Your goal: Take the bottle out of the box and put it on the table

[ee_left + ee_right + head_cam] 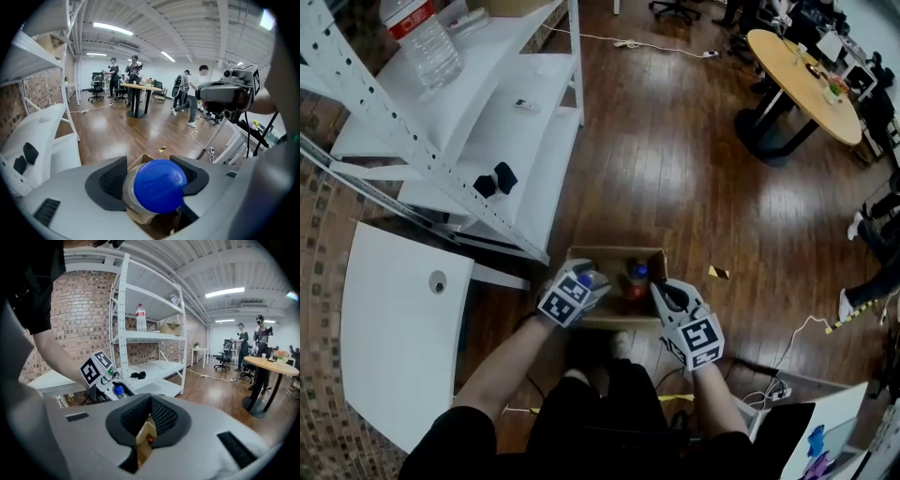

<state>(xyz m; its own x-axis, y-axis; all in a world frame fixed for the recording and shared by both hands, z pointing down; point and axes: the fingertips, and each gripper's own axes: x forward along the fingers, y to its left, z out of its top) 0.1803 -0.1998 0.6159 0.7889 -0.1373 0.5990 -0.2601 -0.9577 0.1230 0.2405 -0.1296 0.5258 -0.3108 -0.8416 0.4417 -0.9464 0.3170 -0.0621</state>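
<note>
Left gripper [153, 174]: jaws spread wide and clamped on the neck of the blue-capped bottle [159, 185].
Bottle axis: cap end toward the gripper's camera, body running down and away toward the box [614, 252].
Bottle place: over the box's near left corner; whether clear of the rim, not plain.
Right gripper [150, 414]: pads pressed together on nothing, over the box's near right corner.
Still inside the box: red-capped bottle [637, 273].
Table [394, 337]: left of the box, well apart, on the left gripper's side.
Coming move, judged: carry leftward away from the box, base down.
</note>
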